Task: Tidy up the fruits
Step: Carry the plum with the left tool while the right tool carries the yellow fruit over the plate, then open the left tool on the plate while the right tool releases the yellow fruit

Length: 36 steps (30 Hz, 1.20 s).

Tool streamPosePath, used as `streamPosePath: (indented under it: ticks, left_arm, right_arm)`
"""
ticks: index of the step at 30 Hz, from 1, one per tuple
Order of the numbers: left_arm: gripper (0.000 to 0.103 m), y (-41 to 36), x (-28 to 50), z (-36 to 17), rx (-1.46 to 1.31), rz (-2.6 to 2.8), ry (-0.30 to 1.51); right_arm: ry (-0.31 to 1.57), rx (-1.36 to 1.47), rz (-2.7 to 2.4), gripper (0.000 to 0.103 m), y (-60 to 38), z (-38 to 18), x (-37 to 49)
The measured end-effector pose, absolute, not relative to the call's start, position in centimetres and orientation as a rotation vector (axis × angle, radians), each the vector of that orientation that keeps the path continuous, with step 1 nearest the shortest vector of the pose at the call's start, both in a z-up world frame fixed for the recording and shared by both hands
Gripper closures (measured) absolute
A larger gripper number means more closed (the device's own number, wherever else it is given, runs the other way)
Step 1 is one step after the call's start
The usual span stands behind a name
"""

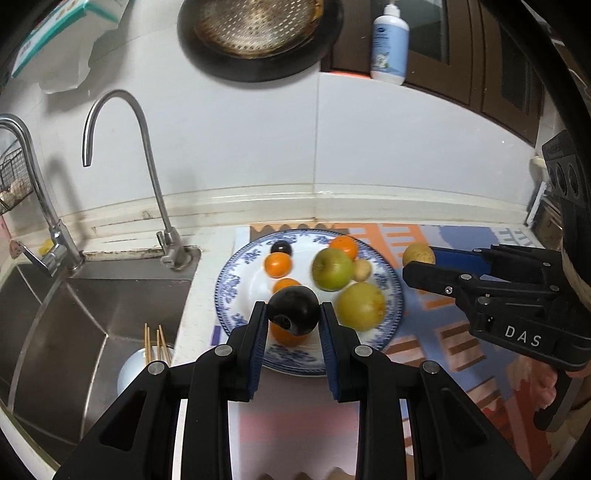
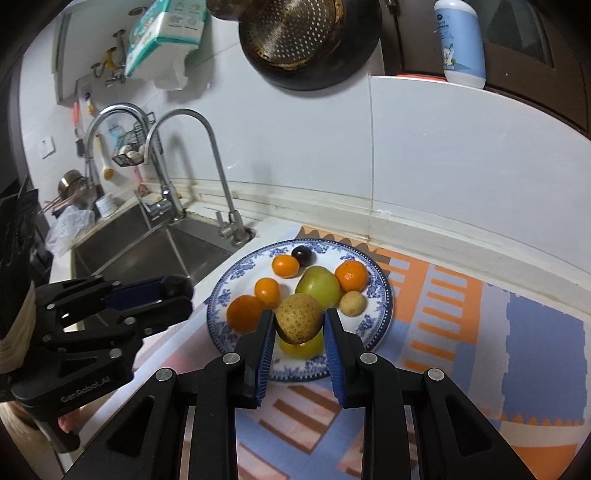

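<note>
Two fruits in hand — our left gripper (image 1: 293, 314) clamps a dark plum (image 1: 293, 310), our right gripper (image 2: 299, 323) a speckled brown fruit (image 2: 299, 322), perhaps a longan — both next need setting onto the plate (image 2: 380, 314).

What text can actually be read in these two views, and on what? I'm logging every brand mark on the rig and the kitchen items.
"DAS": white letters on the body of the right gripper, seen from the left wrist.
"GenRobot.AI": on the body of the left gripper, seen from the right wrist.
Lotion bottle: printed label, too small to read.
Tissue pack: print blurred, unreadable.
Nothing readable on the plate.
</note>
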<state>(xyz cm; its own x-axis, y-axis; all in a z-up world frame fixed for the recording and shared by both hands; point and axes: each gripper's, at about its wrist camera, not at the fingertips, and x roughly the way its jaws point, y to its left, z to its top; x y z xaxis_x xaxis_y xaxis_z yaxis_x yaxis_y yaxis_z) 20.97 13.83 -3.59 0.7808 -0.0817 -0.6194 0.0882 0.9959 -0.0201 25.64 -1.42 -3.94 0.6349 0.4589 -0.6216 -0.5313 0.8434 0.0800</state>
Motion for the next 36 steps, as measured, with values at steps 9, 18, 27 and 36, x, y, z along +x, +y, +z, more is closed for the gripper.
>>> streamPosePath:
  ticks: [9,18,27,36]
  left_arm:
    - [0.075,16.1,24.7,-5.3,0.023,-0.130,0.726]
    - [0.075,17.1,28.3,-7.6,0.044,-0.165,0.811]
    - [0.075,17.1,29.6,-9.0,0.048,-0.200,0.841]
    - [0.065,16.7,29.2,-8.3,0.053,-0.199,0.828]
  right_arm:
    - [0.732,-0.097,0.563,0.075,1.3,-5.2,28.2]
    - [0.791,-0.125,0.569,0.075,3.8,-6.5,30.3]
    - [0.819,-0.144,0.547,0.075,4.3,-7.6,31.0]
    - [0.788,-0.158,0.515,0.063,3.8,-6.9,30.6]
